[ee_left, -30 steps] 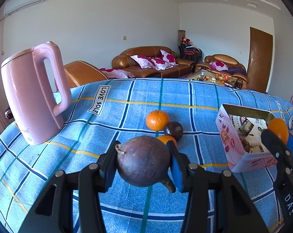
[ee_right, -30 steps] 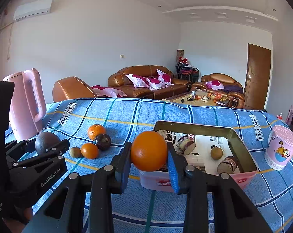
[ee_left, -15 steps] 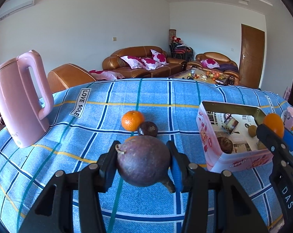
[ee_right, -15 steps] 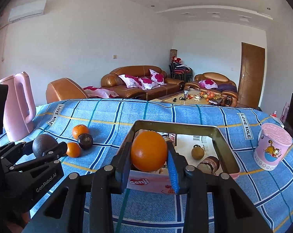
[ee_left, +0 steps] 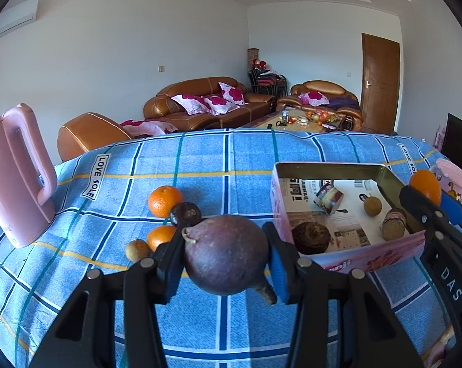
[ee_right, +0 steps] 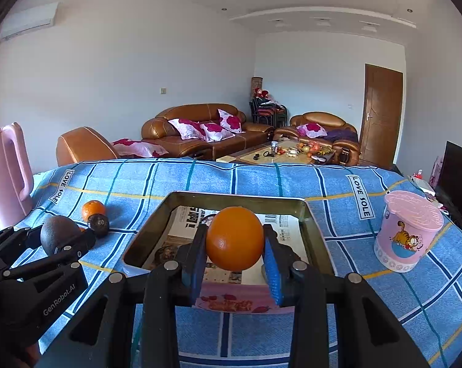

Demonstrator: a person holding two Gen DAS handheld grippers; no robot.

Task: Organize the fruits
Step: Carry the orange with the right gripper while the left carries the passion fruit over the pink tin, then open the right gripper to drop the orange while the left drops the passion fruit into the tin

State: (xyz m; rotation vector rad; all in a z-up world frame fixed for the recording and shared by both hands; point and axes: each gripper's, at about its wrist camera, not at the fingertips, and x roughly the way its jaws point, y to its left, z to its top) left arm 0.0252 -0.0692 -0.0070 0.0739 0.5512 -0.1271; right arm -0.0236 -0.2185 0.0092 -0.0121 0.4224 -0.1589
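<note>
My left gripper [ee_left: 225, 256] is shut on a dark purple round fruit [ee_left: 225, 253], held above the blue checked cloth just left of the pink tin box [ee_left: 323, 167]. My right gripper [ee_right: 234, 245] is shut on an orange [ee_right: 234, 237] above the near edge of the same box [ee_right: 237, 197]. Inside the box lie a dark fruit [ee_left: 311, 237], a small brown fruit [ee_left: 372, 205] and two small jars. On the cloth left of the box sit an orange [ee_left: 164, 200], a dark fruit [ee_left: 185, 213], a smaller orange [ee_left: 160, 235] and a small brown fruit [ee_left: 137, 250].
A pink kettle [ee_left: 15, 171] stands at the table's left edge. A pink cartoon cup [ee_right: 407, 230] stands right of the box. Beyond the table are brown sofas, a coffee table and a wooden door.
Both grippers have moved rightward with their fruits. The right one now hangs over the box's near edge, and the left one has drawn closer to the box's left side.
</note>
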